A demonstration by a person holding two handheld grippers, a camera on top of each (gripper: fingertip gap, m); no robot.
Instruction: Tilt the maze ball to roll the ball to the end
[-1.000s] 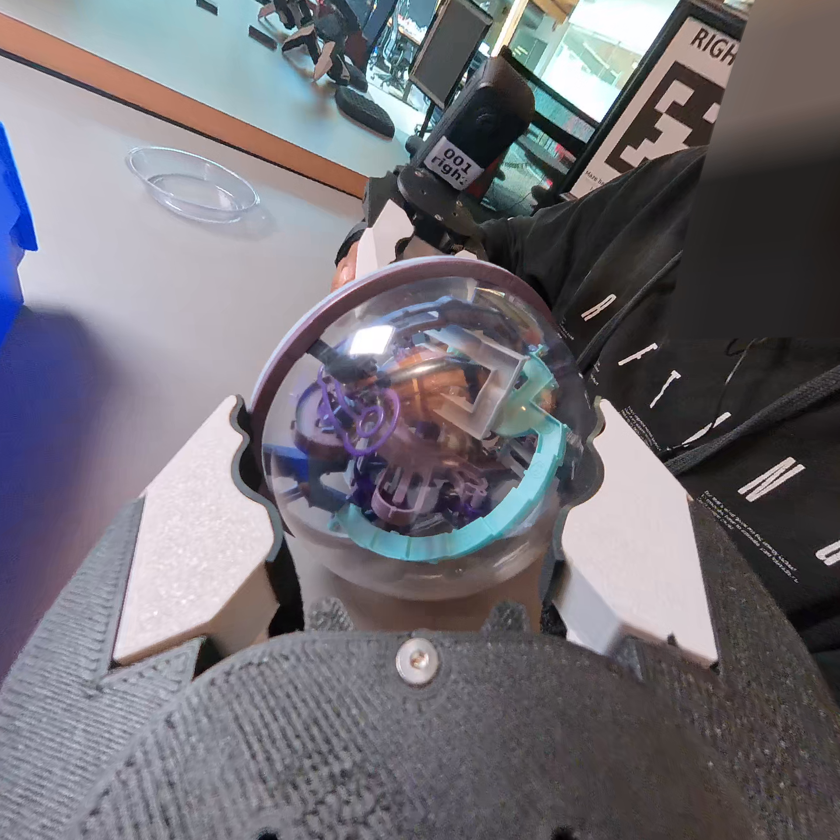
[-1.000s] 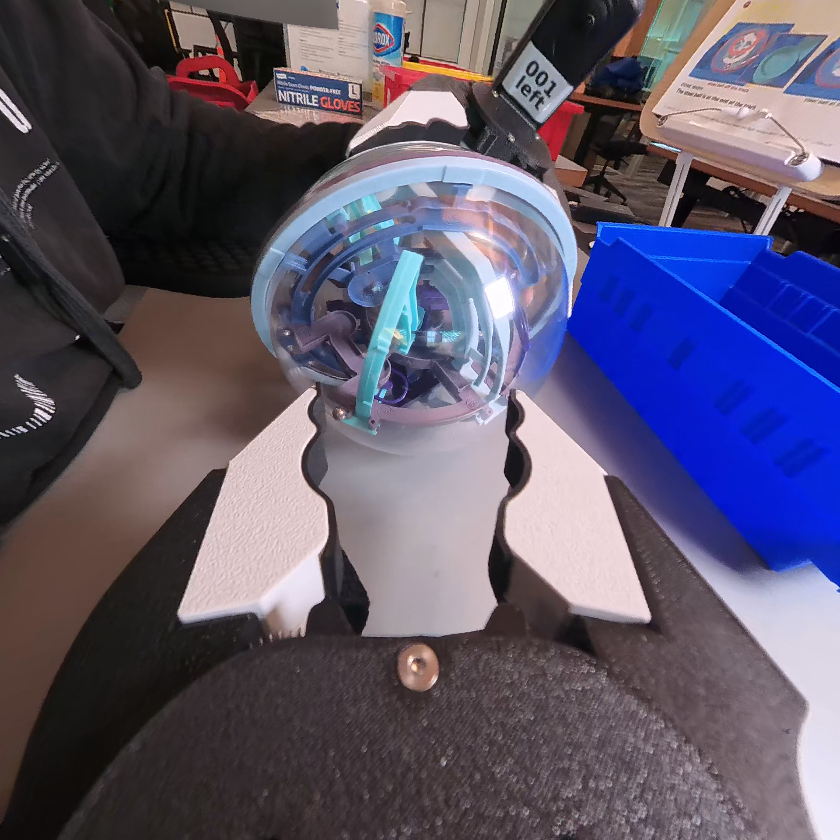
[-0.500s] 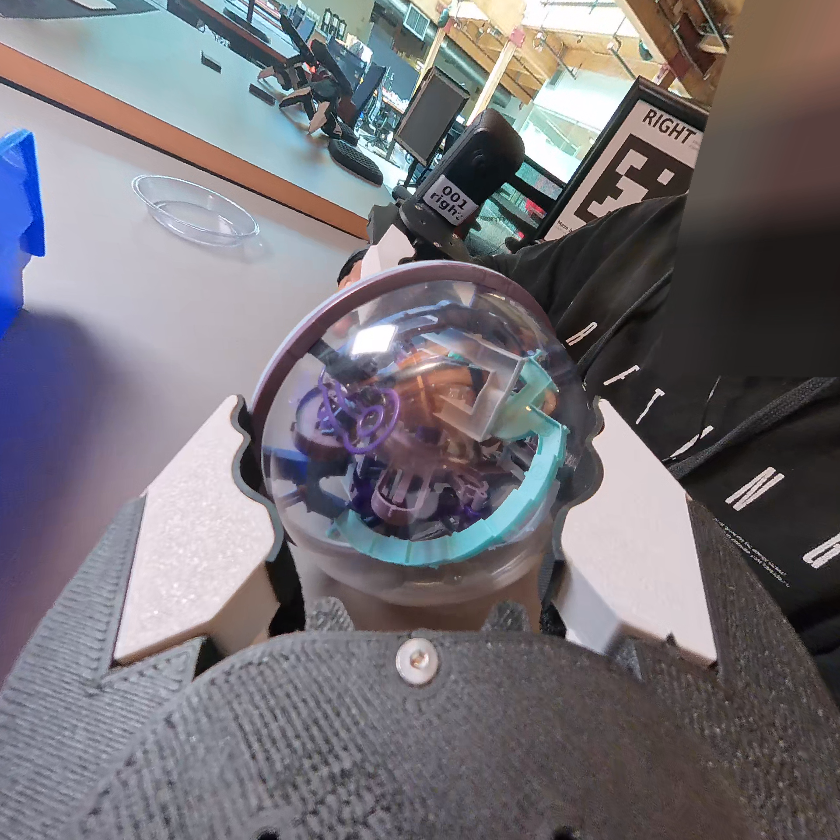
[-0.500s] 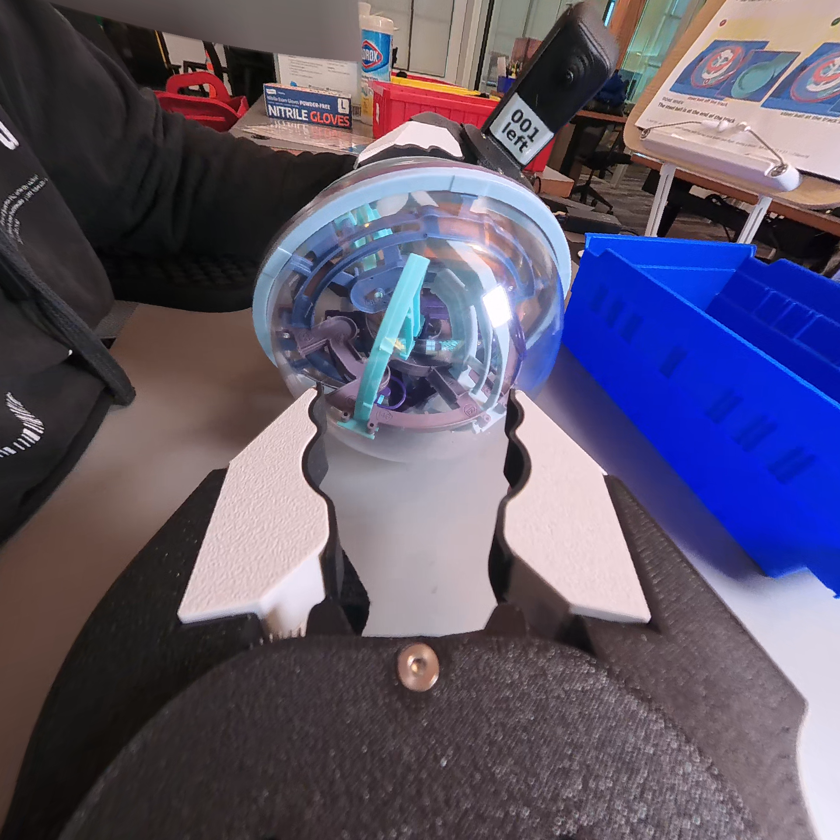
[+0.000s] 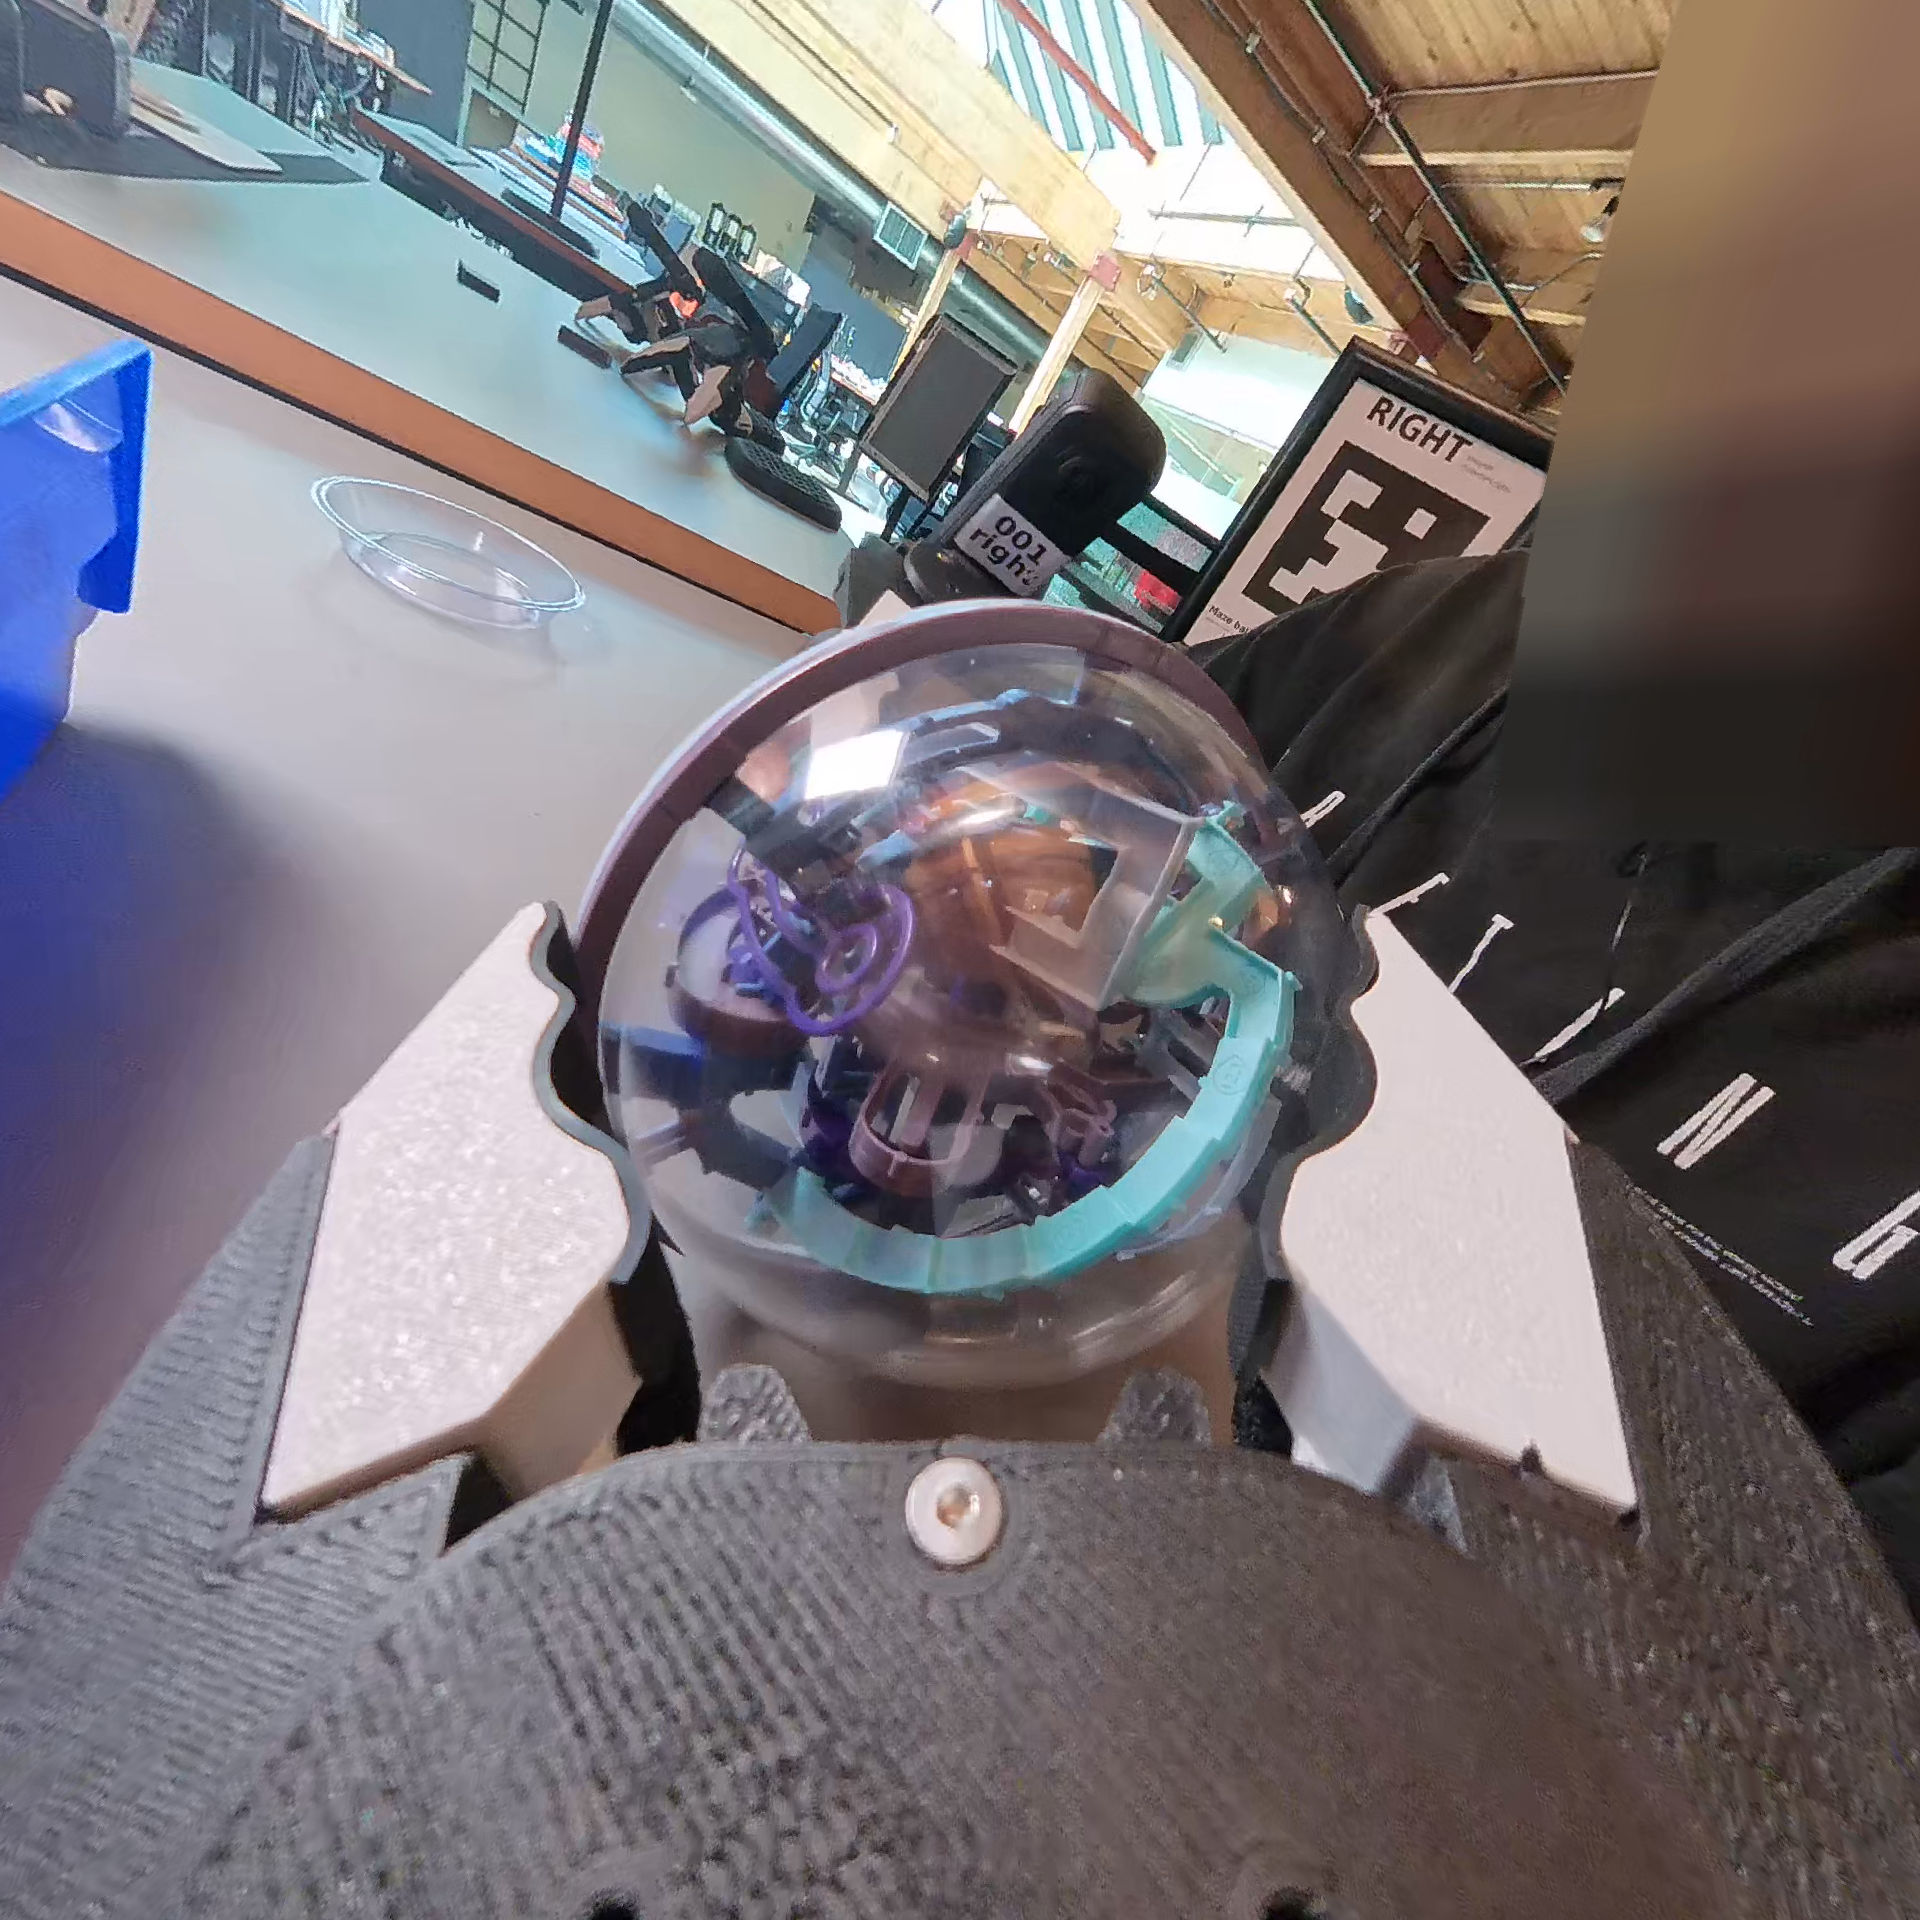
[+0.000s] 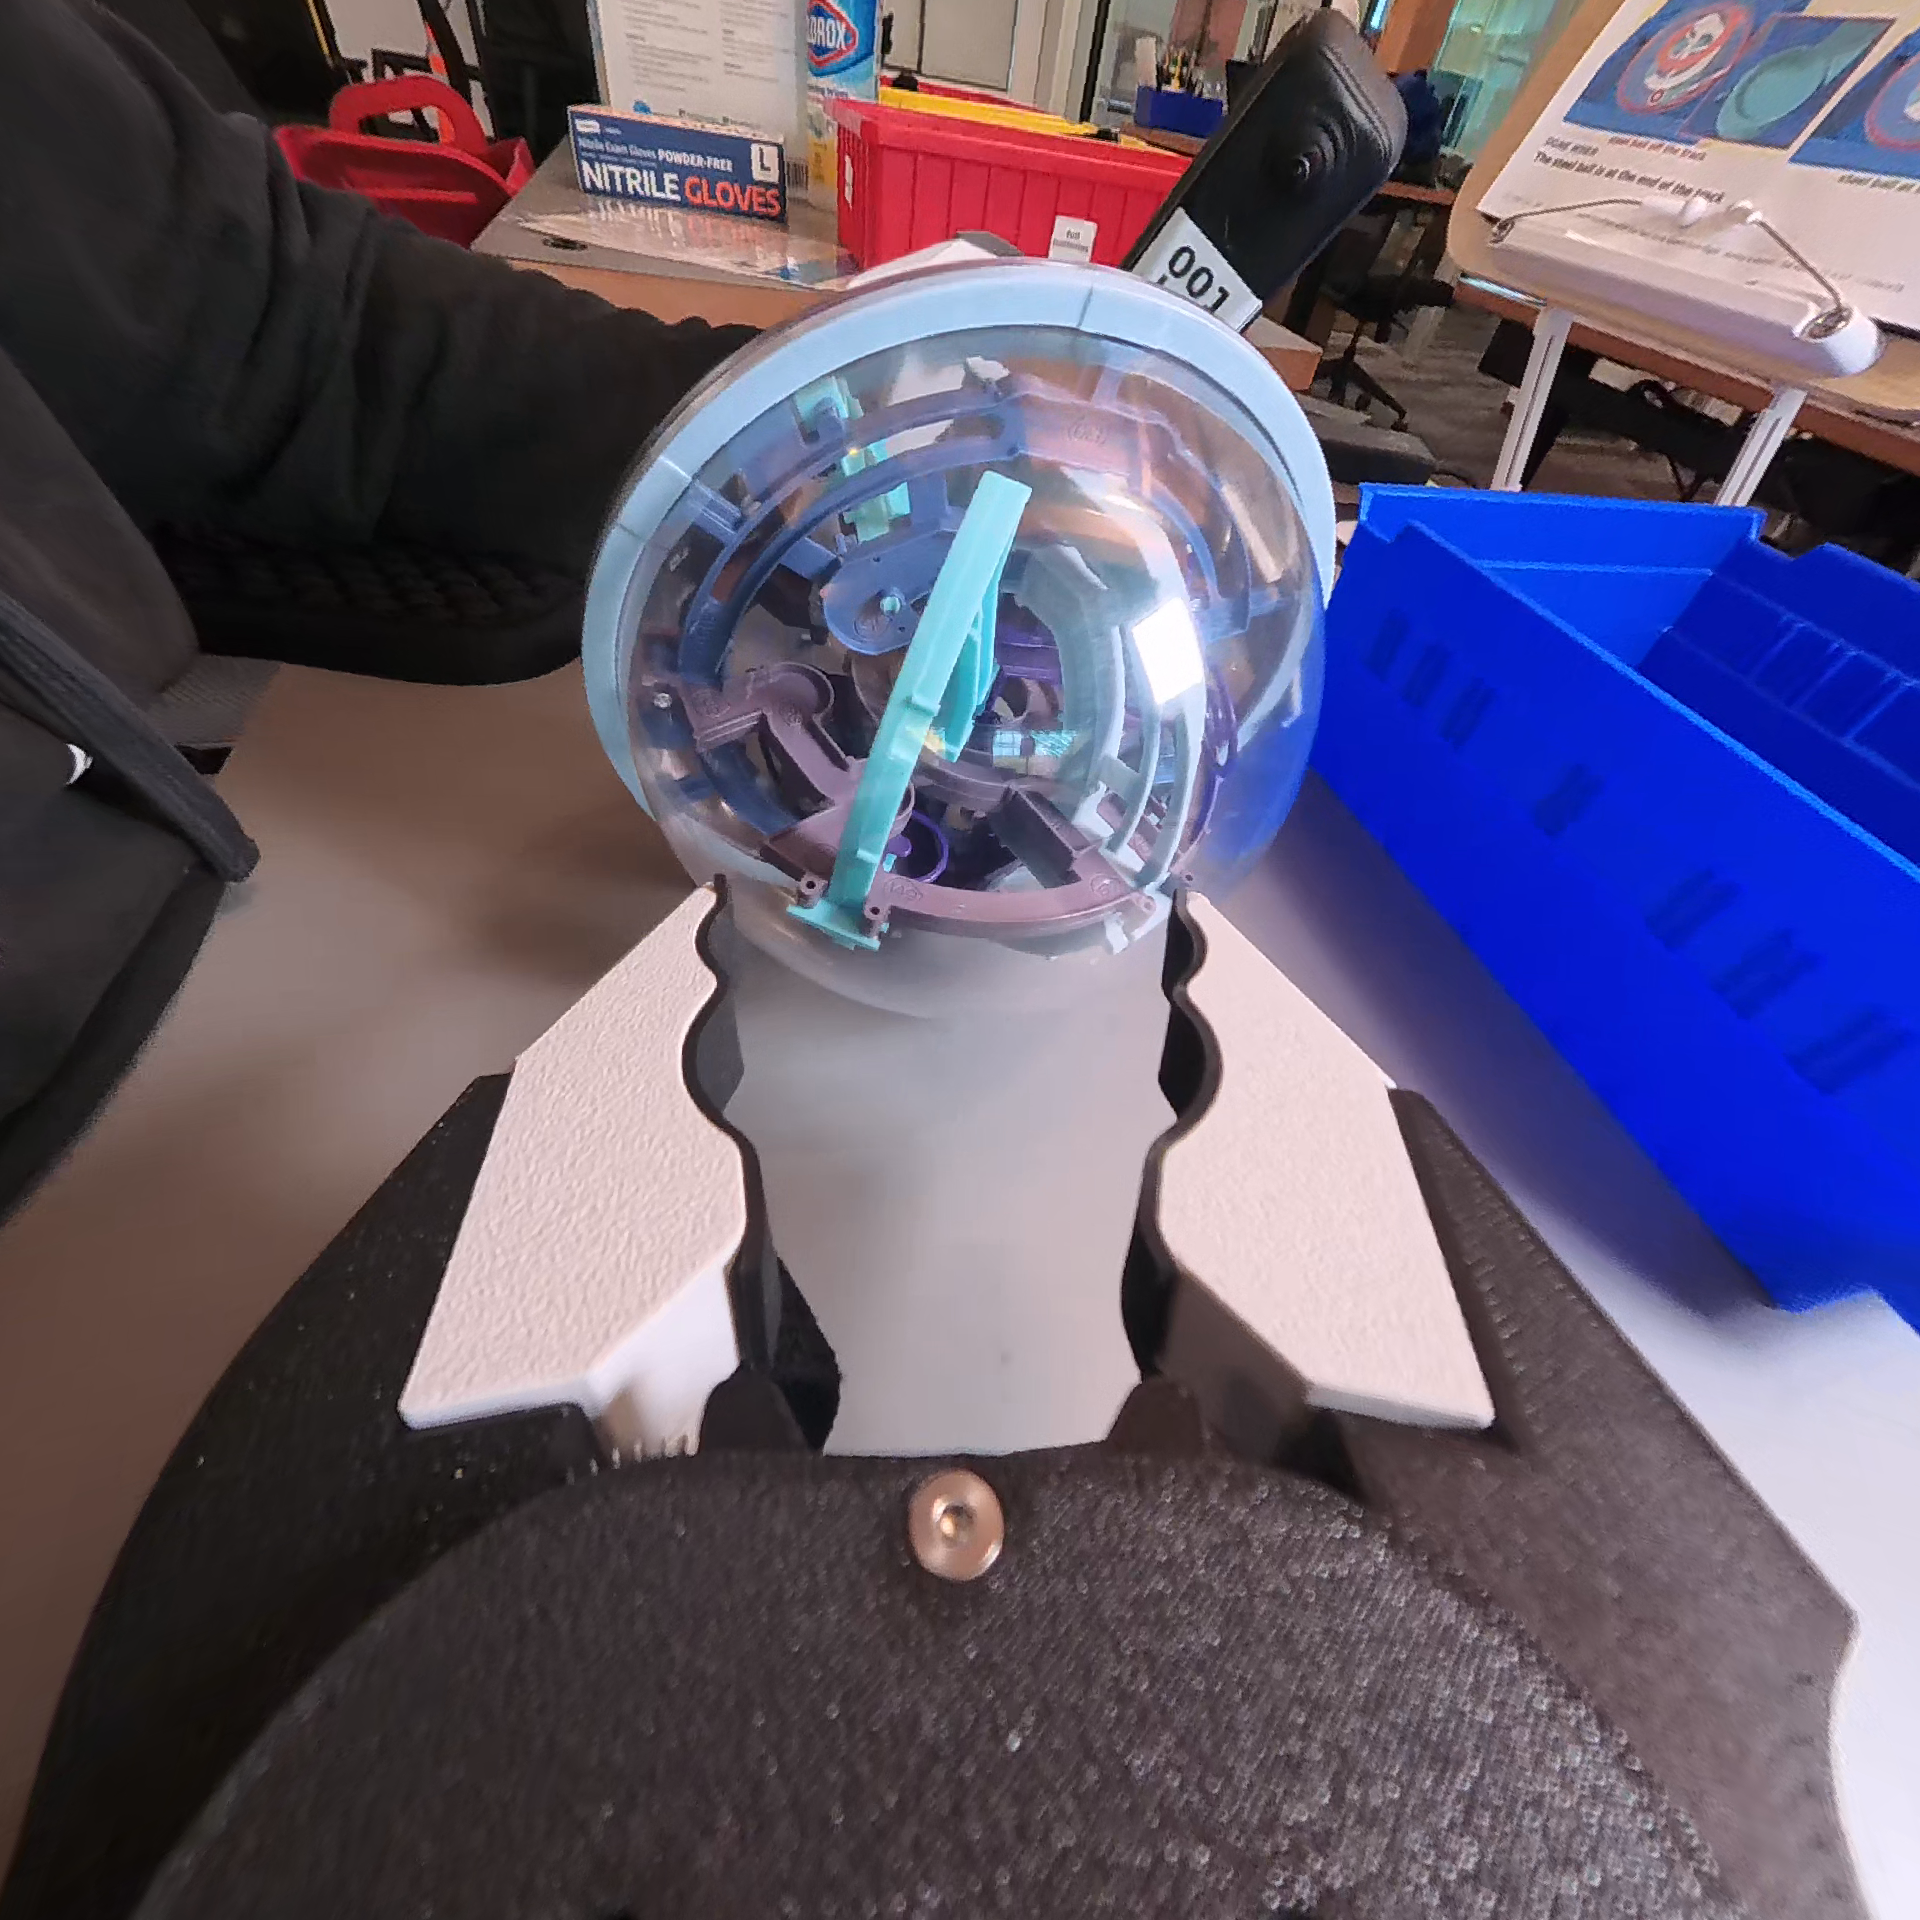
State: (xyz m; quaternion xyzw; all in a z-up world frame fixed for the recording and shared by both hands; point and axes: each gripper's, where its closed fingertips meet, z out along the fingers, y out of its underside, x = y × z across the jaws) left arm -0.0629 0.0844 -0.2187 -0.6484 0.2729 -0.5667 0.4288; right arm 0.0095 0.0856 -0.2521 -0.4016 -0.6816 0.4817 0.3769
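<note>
The maze ball (image 5: 956, 997) is a clear sphere with teal, purple and blue tracks inside, held in the air over the grey table (image 5: 312, 748). My left gripper (image 5: 956, 935) is shut on it, a white finger on each side. In the right wrist view the ball (image 6: 956, 623) sits at the tips of my right gripper (image 6: 948, 899), whose fingers press its lower near side. The right gripper's camera (image 5: 1070, 488) shows behind the ball in the left wrist view, and the left gripper's camera (image 6: 1288, 177) shows behind it in the right wrist view. I cannot pick out the small steel ball.
A blue bin (image 6: 1662, 831) stands on the table right of the ball; it also shows in the left wrist view (image 5: 62, 540). A clear plastic dish (image 5: 447, 556) lies farther back. A person's black sleeve (image 6: 312, 416) reaches in from the left. A red bin (image 6: 987, 177) stands behind.
Both grippers have tipped upward with the ball between them, so more of the ceiling and back of the room shows. The ball has rotated slightly. The grip is unchanged.
</note>
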